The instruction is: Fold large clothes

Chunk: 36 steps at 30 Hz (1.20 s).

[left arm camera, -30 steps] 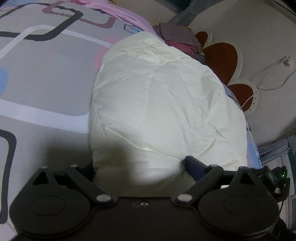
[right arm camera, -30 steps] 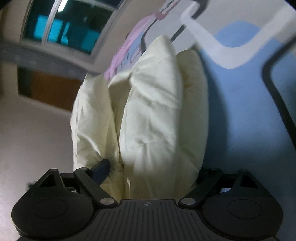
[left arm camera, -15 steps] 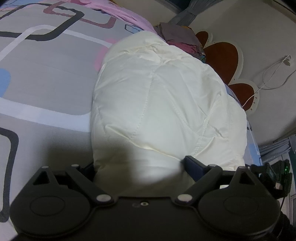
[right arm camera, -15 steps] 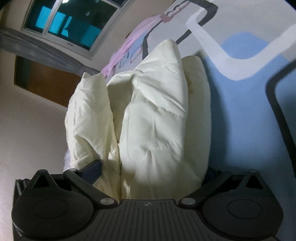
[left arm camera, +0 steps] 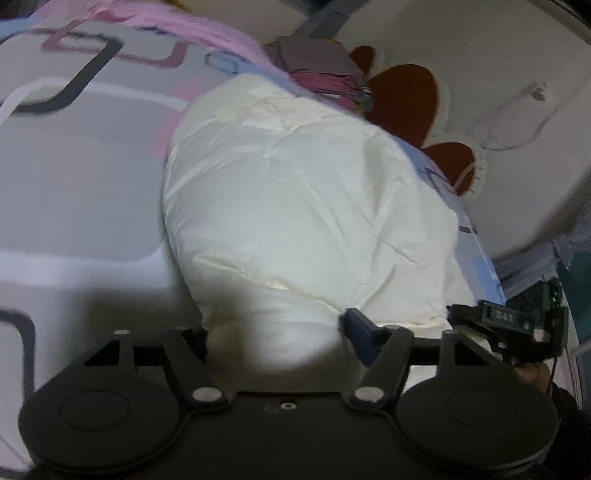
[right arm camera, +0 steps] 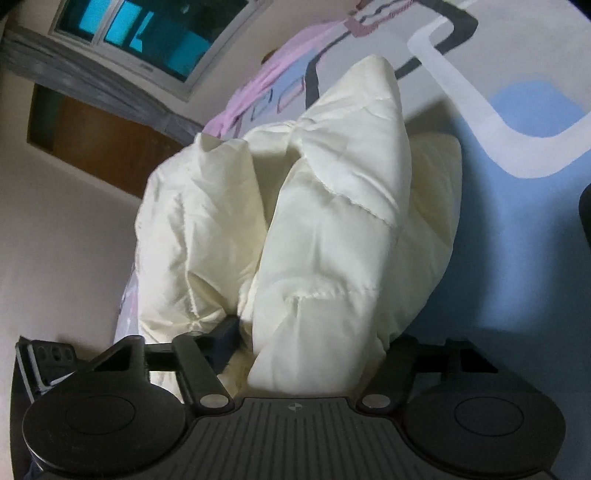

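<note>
A cream quilted garment [left arm camera: 303,206] lies bundled on the patterned bed sheet [left arm camera: 74,184]. My left gripper [left arm camera: 275,328] is shut on its near edge, with the blue finger [left arm camera: 356,326] pressed against the thick fabric. In the right wrist view the same garment [right arm camera: 332,229] stands in several puffy folds. My right gripper [right arm camera: 314,347] is shut on the garment's near end, with one dark finger [right arm camera: 225,332] showing at the left. The other finger is hidden by cloth. The right gripper's body also shows in the left wrist view [left arm camera: 509,325].
A stack of folded clothes [left arm camera: 321,70] sits at the bed's far end. A headboard with brown petals [left arm camera: 406,92] and a white cable [left arm camera: 517,110] line the wall. A window [right arm camera: 140,33] and a brown door [right arm camera: 103,144] lie beyond the bed's left edge.
Both grippers stay clamped on the garment. The left view has swung a little and is blurred. In the right view the folds have spread and the bundle has shifted left.
</note>
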Tool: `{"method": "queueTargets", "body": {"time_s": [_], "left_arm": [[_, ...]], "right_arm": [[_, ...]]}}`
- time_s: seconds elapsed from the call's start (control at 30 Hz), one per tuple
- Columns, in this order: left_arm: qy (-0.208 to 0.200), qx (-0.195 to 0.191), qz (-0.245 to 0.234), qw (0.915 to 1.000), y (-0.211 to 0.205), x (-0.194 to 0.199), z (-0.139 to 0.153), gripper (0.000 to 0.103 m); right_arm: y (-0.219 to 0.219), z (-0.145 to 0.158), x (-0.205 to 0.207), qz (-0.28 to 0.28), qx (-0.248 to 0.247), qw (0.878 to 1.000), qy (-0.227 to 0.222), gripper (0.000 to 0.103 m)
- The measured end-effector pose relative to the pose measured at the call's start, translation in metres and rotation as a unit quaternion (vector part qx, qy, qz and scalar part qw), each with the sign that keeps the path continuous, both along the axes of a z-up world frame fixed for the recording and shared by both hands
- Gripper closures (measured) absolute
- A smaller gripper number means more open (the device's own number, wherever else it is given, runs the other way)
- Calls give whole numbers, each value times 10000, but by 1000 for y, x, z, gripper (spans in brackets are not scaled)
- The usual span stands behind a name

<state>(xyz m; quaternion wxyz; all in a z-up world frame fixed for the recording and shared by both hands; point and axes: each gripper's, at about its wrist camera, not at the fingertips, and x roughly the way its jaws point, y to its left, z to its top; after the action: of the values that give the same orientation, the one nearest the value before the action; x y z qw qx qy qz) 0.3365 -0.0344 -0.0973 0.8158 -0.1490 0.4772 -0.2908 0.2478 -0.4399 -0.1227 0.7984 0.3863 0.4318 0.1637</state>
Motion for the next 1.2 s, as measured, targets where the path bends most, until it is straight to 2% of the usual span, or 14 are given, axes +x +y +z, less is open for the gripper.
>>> {"method": "queueTargets", "body": {"time_s": [0.2, 0.47, 0.57, 0.63, 0.73, 0.8, 0.87, 1.0, 1.07, 1.13, 1.2], "left_arm": [[-576, 76, -411, 9975, 35, 13, 35, 41], [-925, 66, 41, 9957, 155, 27, 64, 41], [-899, 89, 292, 9955, 205, 26, 63, 41], [-778, 166, 412, 9960, 233, 26, 54, 41], [-266, 326, 635, 9971, 266, 31, 24, 40], [72, 82, 884, 9960, 286, 34, 0, 37], [105, -102, 977, 9951, 291, 33, -8, 35], [-42, -25, 943, 9955, 282, 30, -8, 26], [-83, -1, 934, 9956, 282, 25, -6, 20], [-188, 114, 932, 9954, 293, 17, -1, 14], [-347, 132, 1070, 9936, 312, 12, 9, 14]], "right_arm": [[45, 40, 3, -94, -53, 9989, -453, 41], [173, 69, 48, 428, -116, 9955, -841, 41], [226, 66, 62, 694, -149, 9938, -854, 41], [263, 54, 72, 837, -169, 9940, -688, 41], [303, 17, 77, 958, -424, 9943, -213, 41], [308, -7, 75, 791, -289, 9964, -63, 37], [306, -13, 71, 676, -199, 9975, -24, 36], [306, -9, 61, 722, -387, 9966, -28, 36], [307, 1, 66, 624, -441, 9971, 18, 31], [296, 14, 43, 471, -694, 9964, -113, 30], [283, 31, 22, 199, -1037, 9939, -308, 30]]}}
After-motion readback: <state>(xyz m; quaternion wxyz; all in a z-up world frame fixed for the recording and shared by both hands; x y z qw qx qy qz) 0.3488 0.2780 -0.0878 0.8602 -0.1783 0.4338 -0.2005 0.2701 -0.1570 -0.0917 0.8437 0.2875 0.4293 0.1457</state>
